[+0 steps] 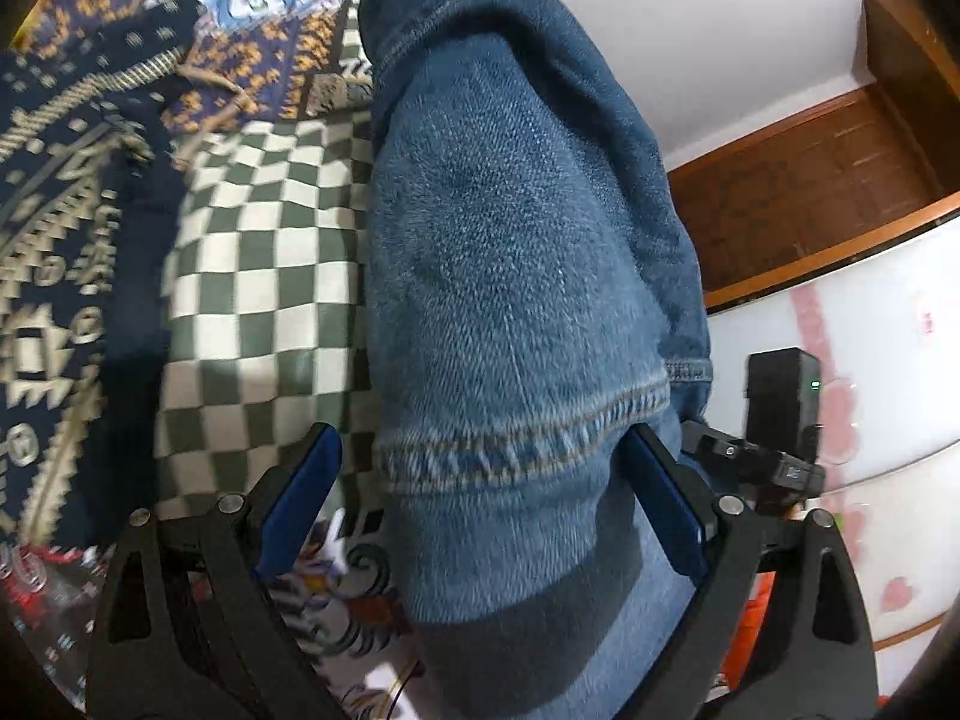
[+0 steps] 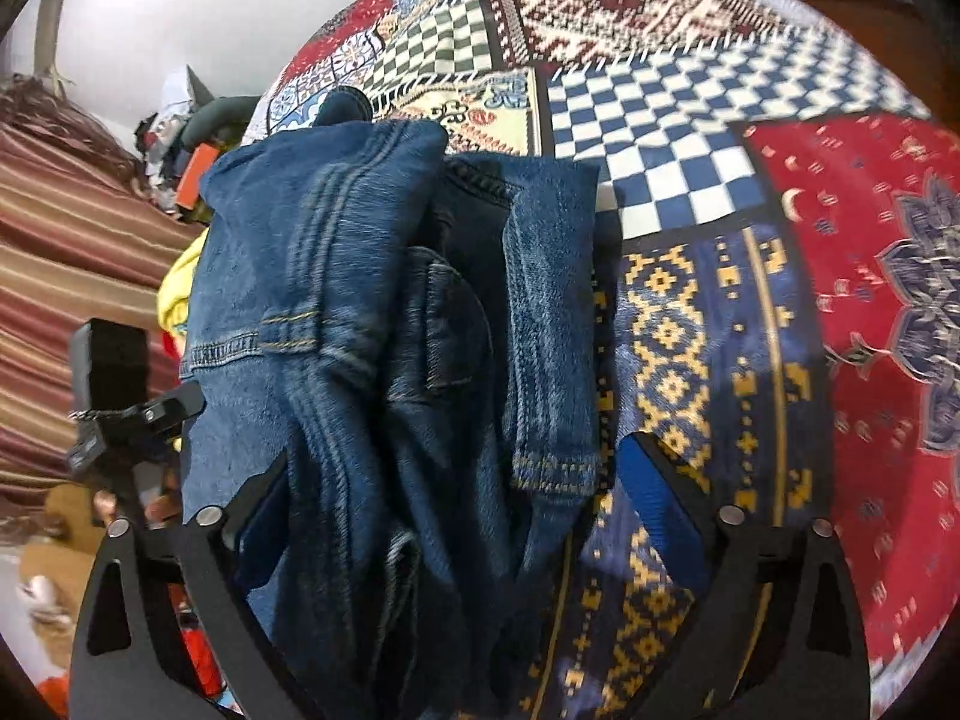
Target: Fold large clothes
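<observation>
1. Left gripper (image 1: 480,468) is standing wide apart, blue pads (image 1: 303,498) showing on both sides; a jeans (image 1: 510,252) leg hem is lying between the jaws, and whether the pads are pressing on it I cannot tell.
2. Right gripper (image 2: 444,480) is spread wide, with bunched denim between the jaws; the right blue pad (image 2: 654,504) is sitting clear of the cloth, the left one is mostly hidden behind it.
3. A black box with a green light (image 1: 780,396) is sitting just right of the left gripper, on the other gripper's frame.
4. The jeans (image 2: 372,276) are lying crumpled in the near-middle of the bed, dark blue denim with tan stitching, belt loop and seams showing, and one leg running far from the left gripper.
5. The patchwork bedspread (image 2: 840,312) is lying under everything: red, navy-and-gold and blue-checked panels right of the jeans, a green-checked panel (image 1: 270,252) left of the leg.
6. A clutter pile with an orange item (image 2: 201,174) is sitting at far left; a striped cloth (image 2: 72,252) is lying left of the bed.
7. A white wall and a brown wooden headboard (image 1: 798,192) are showing at far right.
</observation>
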Demonstrator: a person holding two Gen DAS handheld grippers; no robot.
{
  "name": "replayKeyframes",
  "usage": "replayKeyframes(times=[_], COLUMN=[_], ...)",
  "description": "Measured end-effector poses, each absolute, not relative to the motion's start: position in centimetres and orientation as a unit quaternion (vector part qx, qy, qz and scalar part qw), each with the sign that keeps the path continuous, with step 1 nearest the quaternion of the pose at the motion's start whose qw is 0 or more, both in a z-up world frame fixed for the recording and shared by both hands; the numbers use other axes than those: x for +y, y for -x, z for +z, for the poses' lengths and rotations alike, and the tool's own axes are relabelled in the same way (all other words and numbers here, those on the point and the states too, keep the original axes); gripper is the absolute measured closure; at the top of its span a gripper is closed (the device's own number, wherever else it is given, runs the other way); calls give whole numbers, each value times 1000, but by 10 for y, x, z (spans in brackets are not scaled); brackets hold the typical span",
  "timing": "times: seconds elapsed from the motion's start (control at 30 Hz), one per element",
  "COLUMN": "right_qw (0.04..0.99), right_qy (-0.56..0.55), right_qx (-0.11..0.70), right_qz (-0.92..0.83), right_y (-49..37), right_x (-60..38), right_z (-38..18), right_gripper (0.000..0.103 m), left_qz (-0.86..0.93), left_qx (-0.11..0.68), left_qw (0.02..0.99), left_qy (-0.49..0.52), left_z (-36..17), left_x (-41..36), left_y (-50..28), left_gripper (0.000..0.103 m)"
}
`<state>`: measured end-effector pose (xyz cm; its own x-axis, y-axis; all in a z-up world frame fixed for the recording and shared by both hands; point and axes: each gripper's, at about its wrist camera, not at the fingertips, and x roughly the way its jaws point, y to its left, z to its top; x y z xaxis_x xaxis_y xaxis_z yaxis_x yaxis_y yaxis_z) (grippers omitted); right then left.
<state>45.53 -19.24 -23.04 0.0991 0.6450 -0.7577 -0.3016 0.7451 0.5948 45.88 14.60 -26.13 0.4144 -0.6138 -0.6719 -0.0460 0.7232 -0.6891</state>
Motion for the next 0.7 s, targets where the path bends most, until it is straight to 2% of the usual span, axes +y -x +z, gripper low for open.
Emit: replayKeyframes(times=[0.2, 0.37, 0.4, 0.43, 0.5, 0.53, 0.6, 0.7], right_qw=[718, 713, 713, 713, 711, 712, 718, 729], right_qy=[-148, -151, -150, -150, -154, -156, -155, -140], right_qx=[579, 579, 579, 579, 582, 581, 575, 565], right_qz=[357, 366, 366, 366, 363, 361, 360, 361], right_y=[-465, -468, -469, -467, -465, -464, -460, -453], right_x=[-179, -175, -172, -172, -174, -175, -180, -177], right_z=[-230, -229, -228, -227, -226, -224, -217, -201], right_gripper=[2, 4, 9, 12, 28, 33, 50, 66], left_qz=[-200, -201, -203, -206, -198, -197, -197, -200], left_qx=[511, 515, 513, 512, 506, 501, 494, 483], left_qw=[775, 778, 779, 779, 792, 800, 805, 811], left_qy=[314, 298, 297, 296, 278, 266, 262, 262], left_z=[-264, -262, -260, -258, -251, -247, -240, -221], left_x=[132, 121, 118, 117, 110, 108, 105, 101], left_y=[-471, -481, -481, -480, -478, -474, -470, -461], left_gripper=[4, 5, 18, 23, 32, 37, 43, 49])
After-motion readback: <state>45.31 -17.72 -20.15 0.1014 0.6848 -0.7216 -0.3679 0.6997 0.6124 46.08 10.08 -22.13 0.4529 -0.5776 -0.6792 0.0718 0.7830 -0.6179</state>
